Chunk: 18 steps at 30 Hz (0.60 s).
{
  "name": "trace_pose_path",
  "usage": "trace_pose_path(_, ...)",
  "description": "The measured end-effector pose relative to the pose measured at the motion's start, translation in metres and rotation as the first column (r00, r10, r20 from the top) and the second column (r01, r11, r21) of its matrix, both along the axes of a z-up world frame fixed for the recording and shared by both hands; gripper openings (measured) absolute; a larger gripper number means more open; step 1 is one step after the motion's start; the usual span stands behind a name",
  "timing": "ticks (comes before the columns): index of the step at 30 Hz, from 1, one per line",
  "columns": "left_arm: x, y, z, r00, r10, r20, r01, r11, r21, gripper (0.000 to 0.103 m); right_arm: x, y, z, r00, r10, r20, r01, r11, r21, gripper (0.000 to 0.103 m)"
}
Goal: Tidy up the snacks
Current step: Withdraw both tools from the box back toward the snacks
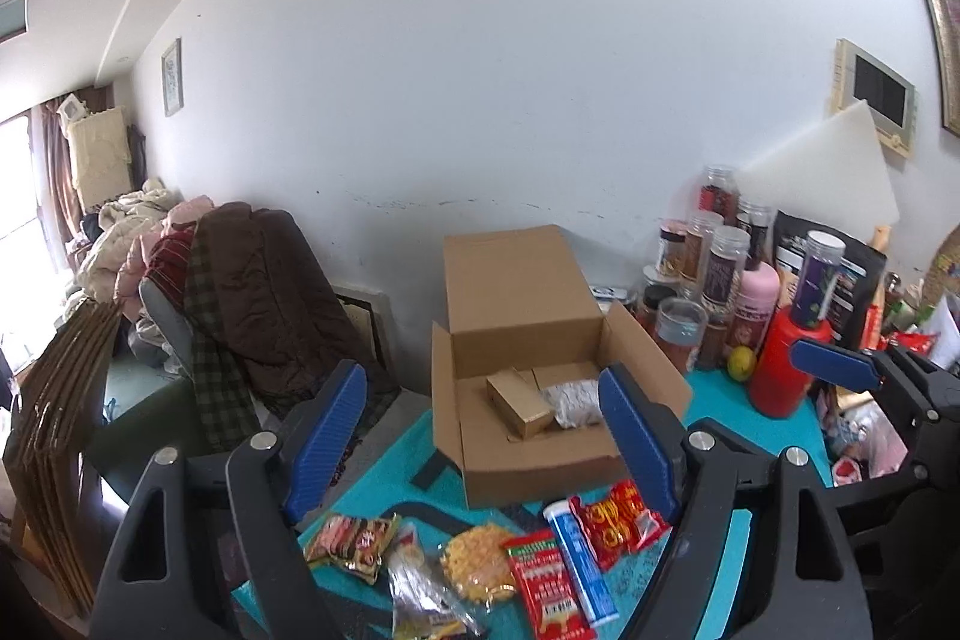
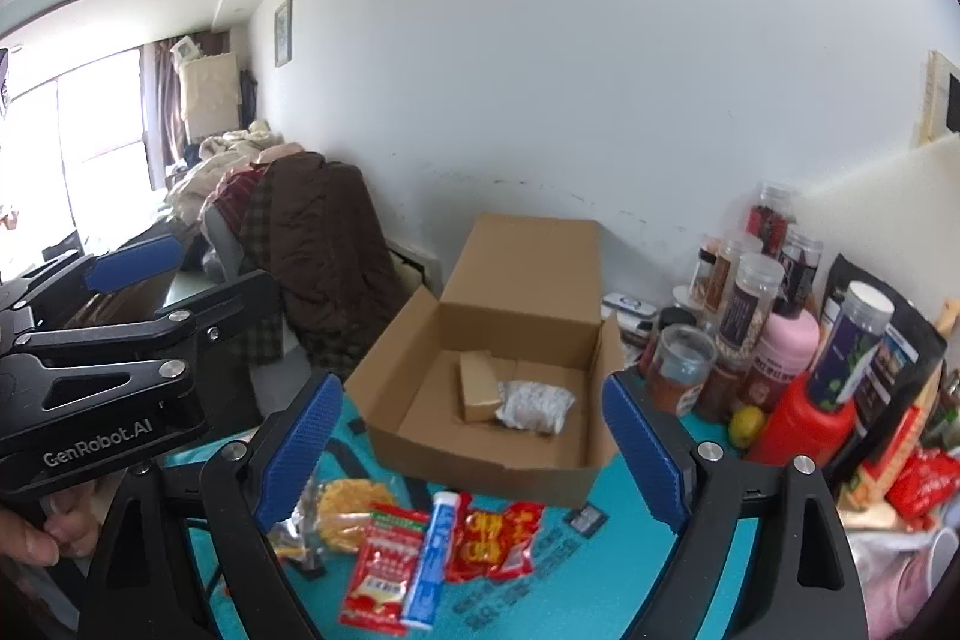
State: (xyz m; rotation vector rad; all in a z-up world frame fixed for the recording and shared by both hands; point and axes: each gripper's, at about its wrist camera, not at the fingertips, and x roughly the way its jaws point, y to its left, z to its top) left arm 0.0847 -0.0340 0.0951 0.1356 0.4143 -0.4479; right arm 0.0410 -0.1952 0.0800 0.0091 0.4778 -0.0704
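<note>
An open cardboard box (image 2: pixel 498 388) holds a small carton (image 2: pixel 478 386) and a foil pouch (image 2: pixel 536 407); snack packets (image 2: pixel 384 562) lie nearer on the table (image 2: pixel 600 580).

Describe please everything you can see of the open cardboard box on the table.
The cardboard box is plain brown corrugated card, open, its lid flap standing upright at the back and side flaps spread outward. It sits on the turquoise table cover, in front of the white wall. Inside lie a small gold-brown carton and a crinkled silver packet, side by side. Neither gripper touches it.
</note>
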Motion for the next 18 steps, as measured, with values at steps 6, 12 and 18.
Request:
trace_pose_path(6,-0.014,0.016,-0.018,1.000,0.004,-0.020,-0.004,1.000,0.014,0.080,-0.018,0.013,-0.018,1.000,0.012,-0.023,-0.011,1.000,0.013,0.092)
trace_pose_path(12,-0.017,0.030,-0.044,0.997,0.007,-0.081,-0.006,1.000,0.022,0.080,-0.026,0.029,-0.042,0.998,0.027,-0.053,-0.026,1.000,0.017,0.092)
trace_pose_path(18,-0.018,0.042,-0.075,0.986,0.009,-0.164,-0.007,1.000,0.018,0.080,-0.026,0.038,-0.068,0.995,0.050,-0.084,-0.045,0.997,0.059,0.092)
